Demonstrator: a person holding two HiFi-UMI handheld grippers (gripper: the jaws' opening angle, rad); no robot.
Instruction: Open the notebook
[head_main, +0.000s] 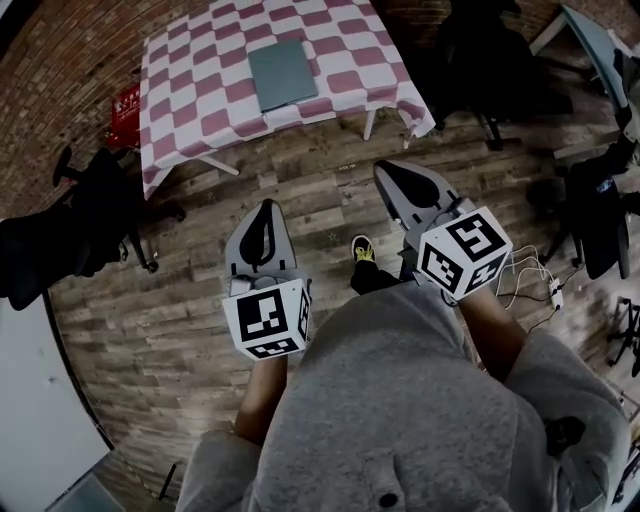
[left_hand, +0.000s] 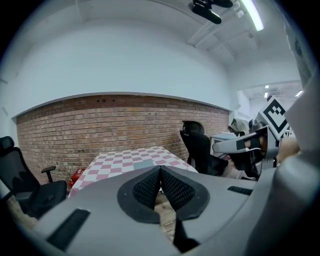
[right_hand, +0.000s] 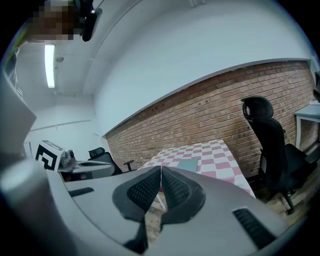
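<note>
On the checked table (head_main: 190, 110) well ahead, the notebook (head_main: 282, 73) lies closed. Left gripper (head_main: 266, 212) and right gripper (head_main: 395, 178) are pressed together, empty, far short of it. Approach seems the step; next, the 2 tools must reach the cover's edge and lift.

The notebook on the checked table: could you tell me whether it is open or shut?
Shut. The notebook lies flat on the table as one grey slab, cover down, no pages showing.
</note>
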